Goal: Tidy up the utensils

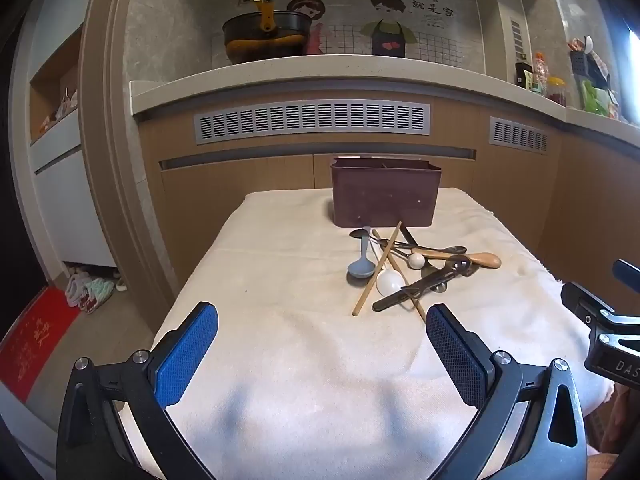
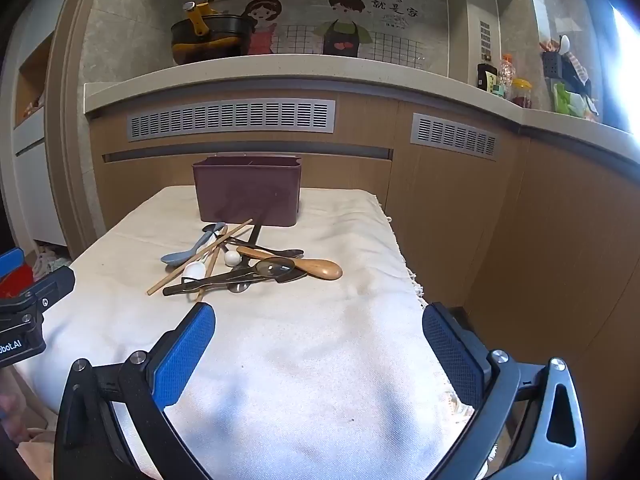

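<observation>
A tangled pile of utensils (image 1: 412,268) (image 2: 248,262) lies on the cream cloth in front of a brown plastic holder box (image 1: 386,192) (image 2: 247,190). It holds a blue-grey spoon (image 1: 361,266) (image 2: 184,255), a white spoon (image 1: 390,282), a wooden spoon (image 1: 472,258) (image 2: 316,267), chopsticks (image 1: 378,270) (image 2: 200,258) and dark metal pieces. My left gripper (image 1: 322,320) stands open, short of the pile and to its left. My right gripper (image 2: 318,322) is open too, nearer than the pile, with nothing between its fingers.
The cloth-covered table (image 1: 280,360) (image 2: 320,380) drops off at its left and right edges. Behind it runs a wooden cabinet front with vents under a counter (image 1: 320,76) carrying a dark pot (image 1: 266,38). Jars and bottles (image 2: 516,84) stand at the right.
</observation>
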